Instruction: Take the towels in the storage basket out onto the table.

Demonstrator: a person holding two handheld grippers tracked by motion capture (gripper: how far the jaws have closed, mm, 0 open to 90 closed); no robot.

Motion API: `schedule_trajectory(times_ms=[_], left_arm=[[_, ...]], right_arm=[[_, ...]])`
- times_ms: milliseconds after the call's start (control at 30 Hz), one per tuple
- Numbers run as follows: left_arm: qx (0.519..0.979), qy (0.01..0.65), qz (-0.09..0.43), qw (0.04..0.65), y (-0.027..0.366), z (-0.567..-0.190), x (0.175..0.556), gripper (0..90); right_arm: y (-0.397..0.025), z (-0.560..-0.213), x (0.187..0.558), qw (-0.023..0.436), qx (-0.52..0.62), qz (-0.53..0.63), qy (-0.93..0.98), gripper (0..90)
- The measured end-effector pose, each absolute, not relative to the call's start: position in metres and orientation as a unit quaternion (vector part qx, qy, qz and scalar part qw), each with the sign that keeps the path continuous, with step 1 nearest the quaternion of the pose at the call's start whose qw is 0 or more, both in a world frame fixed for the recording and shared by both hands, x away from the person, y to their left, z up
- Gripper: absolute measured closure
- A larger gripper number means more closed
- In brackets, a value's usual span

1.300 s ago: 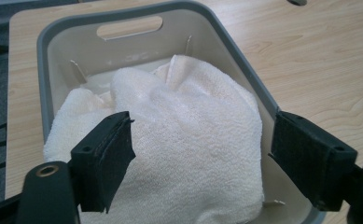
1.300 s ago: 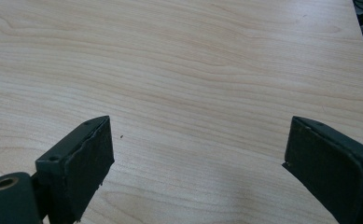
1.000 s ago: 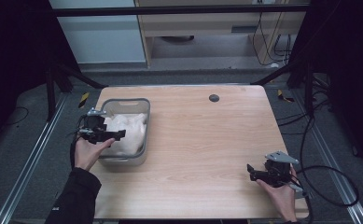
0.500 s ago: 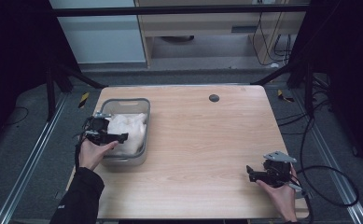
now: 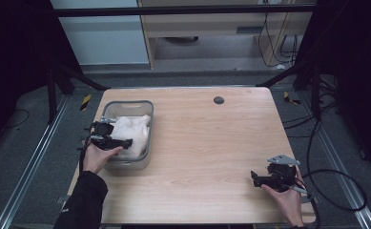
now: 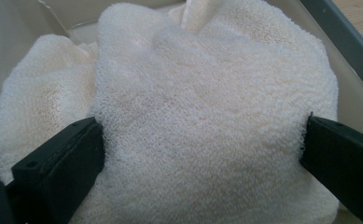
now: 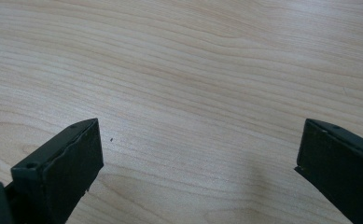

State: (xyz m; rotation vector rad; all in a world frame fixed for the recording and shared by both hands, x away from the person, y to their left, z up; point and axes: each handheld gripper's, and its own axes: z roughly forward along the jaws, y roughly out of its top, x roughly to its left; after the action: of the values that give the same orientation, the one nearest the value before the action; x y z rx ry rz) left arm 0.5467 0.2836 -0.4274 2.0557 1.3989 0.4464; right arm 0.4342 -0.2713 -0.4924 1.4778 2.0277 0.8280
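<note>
My left gripper [image 5: 110, 138] was down in the grey bin [image 5: 126, 103], which sat by the left edge of the surface [image 5: 211, 143]. A white towel [image 5: 133, 131] lay bunched up inside the bin. In the left gripper view my jaws were spread wide, one on each side of a big soft hump of the towel [image 6: 202, 116]. The cloth bulged up between them and pressed against both. They had not squeezed it yet. The hump lay right in front of my jaws, so I think I only had to close them to pinch it.

My right gripper [image 5: 269, 179] was far off, near the front right corner of the surface. Its jaws were wide apart too, with nothing but bare wood [image 7: 193, 70] under them. It held nothing.

So my left hand [image 5: 97, 157] was the near one, and the towel was its job. The towel had no clear long side. It was just a soft heap.
</note>
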Motion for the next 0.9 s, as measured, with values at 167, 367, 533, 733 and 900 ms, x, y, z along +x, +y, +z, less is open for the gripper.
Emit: schedule_trajectory(times_ms=[167,367,533,733,900], left_arm=[[0.781,0.525,0.161,0.299,0.2841,-0.4324,0.5483,0.0],[0.786,0.53,0.159,0.275,0.2796,-0.4353,0.5502,10.2],[0.781,0.537,0.162,0.274,0.2804,-0.4349,0.5491,25.6],[0.78,0.542,0.166,0.266,0.2795,-0.4304,0.5471,45.0],[0.777,0.541,0.17,0.274,0.2792,-0.4255,0.5432,61.1]], right_arm=[[-0.2714,-0.4922,0.4344,0.247,0.541,0.305,0.744,0.5],[-0.2717,-0.492,0.4344,0.245,0.541,0.308,0.743,0.5],[-0.2714,-0.4919,0.4343,0.241,0.542,0.31,0.744,0.6],[-0.2709,-0.4923,0.4348,0.239,0.54,0.309,0.746,0.8],[-0.2704,-0.4924,0.435,0.234,0.541,0.308,0.746,0.8]])
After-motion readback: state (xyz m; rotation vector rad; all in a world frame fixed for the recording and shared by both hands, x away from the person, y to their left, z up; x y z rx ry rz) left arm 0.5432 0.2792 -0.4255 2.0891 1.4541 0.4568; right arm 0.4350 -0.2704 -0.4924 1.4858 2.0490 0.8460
